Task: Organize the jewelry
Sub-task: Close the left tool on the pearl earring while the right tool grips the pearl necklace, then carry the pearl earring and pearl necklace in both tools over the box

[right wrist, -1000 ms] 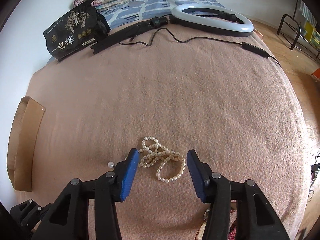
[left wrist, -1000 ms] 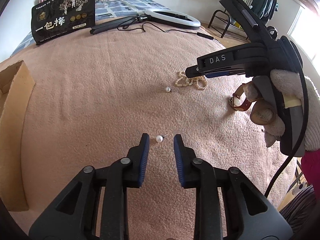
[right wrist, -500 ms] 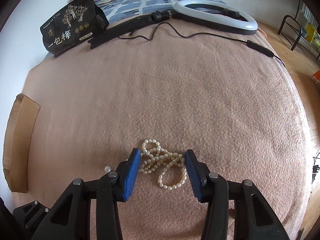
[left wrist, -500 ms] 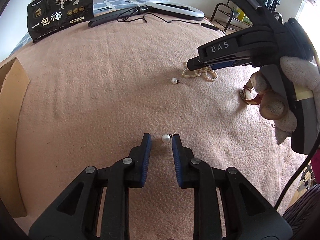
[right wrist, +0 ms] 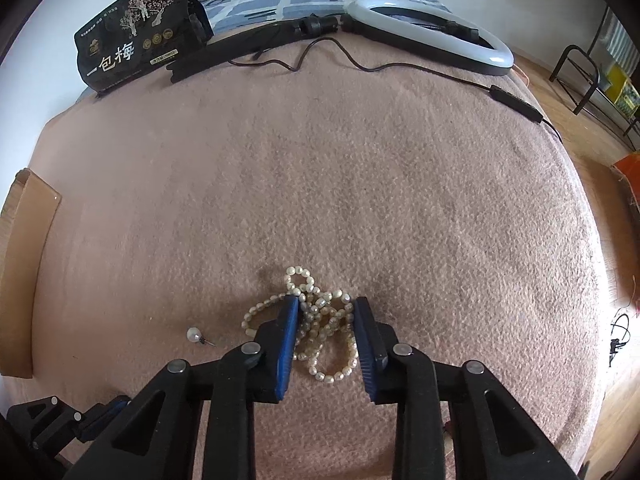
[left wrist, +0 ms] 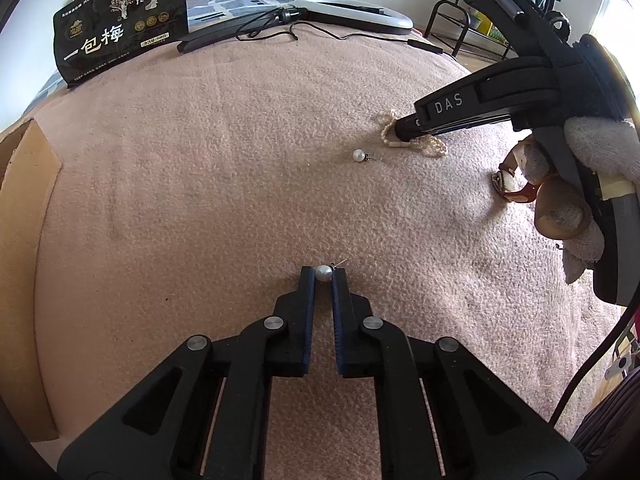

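Observation:
On the pink blanket [left wrist: 200, 200], my left gripper [left wrist: 323, 276] is shut on a small pearl stud earring [left wrist: 323, 272], pinched at the very fingertips with its post sticking out to the right. A second pearl earring [left wrist: 358, 155] [right wrist: 193, 334] lies loose farther out. My right gripper [right wrist: 326, 304] points down over a bunched pearl necklace [right wrist: 320, 320]; its jaws are closing, and the blue pads touch the strands on both sides. One loop spills out to the left of the left pad. In the left wrist view the right gripper's [left wrist: 400, 132] tip hides most of the necklace [left wrist: 434, 145].
A brown-strapped watch [left wrist: 516, 194] lies behind the gloved hand [left wrist: 592, 148] holding the right gripper. A cardboard box [left wrist: 24, 240] stands at the left edge. At the far side are a black snack bag [left wrist: 120, 28], a ring light [right wrist: 432, 36] and its cable [right wrist: 516, 100].
Both grippers have closed. The left one narrowed onto the pearl earring; the right one drew in around the necklace and bunched its strands together. Neither hand has shifted much.

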Motion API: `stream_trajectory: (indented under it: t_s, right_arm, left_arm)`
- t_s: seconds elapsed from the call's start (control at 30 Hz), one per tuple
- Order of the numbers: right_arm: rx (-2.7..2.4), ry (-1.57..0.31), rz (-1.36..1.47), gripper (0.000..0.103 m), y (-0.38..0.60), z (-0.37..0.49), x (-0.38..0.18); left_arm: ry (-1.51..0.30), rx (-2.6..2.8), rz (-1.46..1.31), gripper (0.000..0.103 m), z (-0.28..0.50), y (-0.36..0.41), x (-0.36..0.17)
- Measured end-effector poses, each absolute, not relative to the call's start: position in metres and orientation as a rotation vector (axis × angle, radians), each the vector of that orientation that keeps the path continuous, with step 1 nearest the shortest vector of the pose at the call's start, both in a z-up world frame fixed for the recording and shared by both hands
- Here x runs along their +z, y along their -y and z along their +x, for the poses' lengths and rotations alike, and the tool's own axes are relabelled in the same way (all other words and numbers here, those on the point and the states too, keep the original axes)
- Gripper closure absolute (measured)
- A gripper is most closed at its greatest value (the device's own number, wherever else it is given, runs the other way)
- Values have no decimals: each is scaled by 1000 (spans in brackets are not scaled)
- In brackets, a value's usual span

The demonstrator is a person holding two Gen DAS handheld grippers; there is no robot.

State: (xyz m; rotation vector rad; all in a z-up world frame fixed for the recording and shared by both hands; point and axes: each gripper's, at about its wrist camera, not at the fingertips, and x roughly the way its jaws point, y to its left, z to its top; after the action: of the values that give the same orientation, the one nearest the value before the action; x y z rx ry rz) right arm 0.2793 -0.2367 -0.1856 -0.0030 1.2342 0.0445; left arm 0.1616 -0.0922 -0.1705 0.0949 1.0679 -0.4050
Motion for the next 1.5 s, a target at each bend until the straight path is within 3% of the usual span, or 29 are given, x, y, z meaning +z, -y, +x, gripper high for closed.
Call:
stream_trajectory:
  t_s: [0.03, 0.17, 1.5]
  right_arm:
    - [46, -1232, 1, 92, 237, 279, -185]
    - [54, -1215, 12, 96, 240, 278, -181]
    - [235, -907, 19, 96, 170, 208, -44]
  left_arm:
    - [-1065, -404, 100, 96, 161, 93, -170]
    - [-1058, -398, 105, 97, 160, 92, -168]
    - [-799, -343, -91, 97, 128, 11, -49]
